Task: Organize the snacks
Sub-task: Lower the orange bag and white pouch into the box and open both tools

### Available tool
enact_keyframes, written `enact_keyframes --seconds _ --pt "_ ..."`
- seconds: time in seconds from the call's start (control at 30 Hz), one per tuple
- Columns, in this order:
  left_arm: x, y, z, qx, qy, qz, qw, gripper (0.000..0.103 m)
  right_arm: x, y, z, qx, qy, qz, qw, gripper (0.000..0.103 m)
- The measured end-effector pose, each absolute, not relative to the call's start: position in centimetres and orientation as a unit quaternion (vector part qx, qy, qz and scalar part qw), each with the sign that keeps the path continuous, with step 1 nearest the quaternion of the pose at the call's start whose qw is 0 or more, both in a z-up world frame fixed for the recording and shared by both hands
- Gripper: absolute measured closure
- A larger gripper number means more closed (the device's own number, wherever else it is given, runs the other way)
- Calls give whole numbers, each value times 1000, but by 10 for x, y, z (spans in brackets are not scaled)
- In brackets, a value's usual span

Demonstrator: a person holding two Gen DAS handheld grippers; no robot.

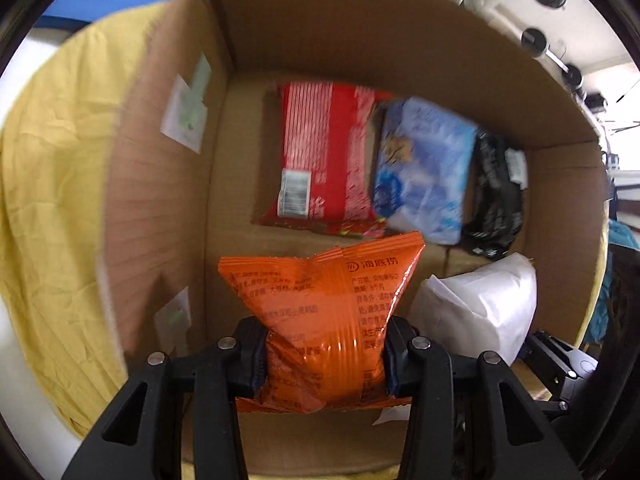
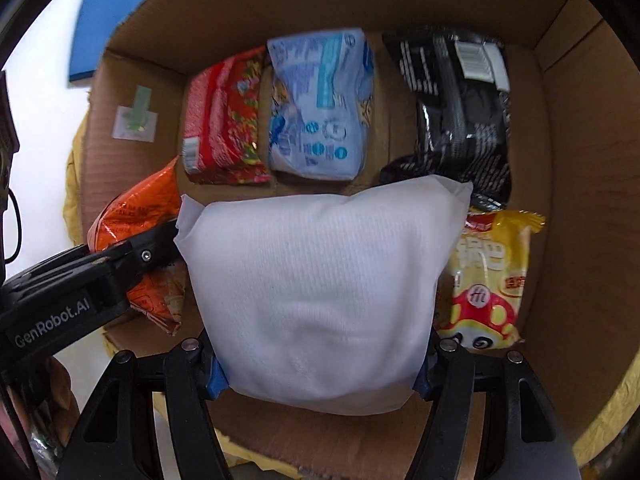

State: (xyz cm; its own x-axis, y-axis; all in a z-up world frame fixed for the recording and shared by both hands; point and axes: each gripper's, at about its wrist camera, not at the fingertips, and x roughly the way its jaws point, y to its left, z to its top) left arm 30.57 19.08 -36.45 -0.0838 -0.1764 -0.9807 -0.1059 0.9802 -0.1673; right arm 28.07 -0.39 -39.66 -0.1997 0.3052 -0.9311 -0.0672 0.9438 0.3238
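Observation:
My left gripper is shut on an orange snack bag, held over the near left part of an open cardboard box. My right gripper is shut on a puffy white bag above the box's middle. On the box floor lie a red packet, a light blue packet and a black packet in a row at the far side. A yellow snack bag lies at the near right. The orange bag and left gripper show at the left of the right wrist view.
The box rests on a yellow cloth over a white table. A blue pad lies beyond the box's far left corner. Paper labels are stuck on the box's left flap. Free cardboard floor lies between the packets and the near wall.

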Motion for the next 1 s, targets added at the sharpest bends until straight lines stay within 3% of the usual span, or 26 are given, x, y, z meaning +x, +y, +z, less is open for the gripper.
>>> enact_keyframes --seconds 0.43,0.77,1.0 --pt "305 194 -427 -86 796 -39 598 62 287 16 -440 56 791 140 593 28" --pt "308 200 -433 -88 804 -40 587 55 290 19 -450 42 796 140 587 25" --pt "310 202 -421 -85 800 -33 593 51 294 31 -431 23 792 148 592 10"
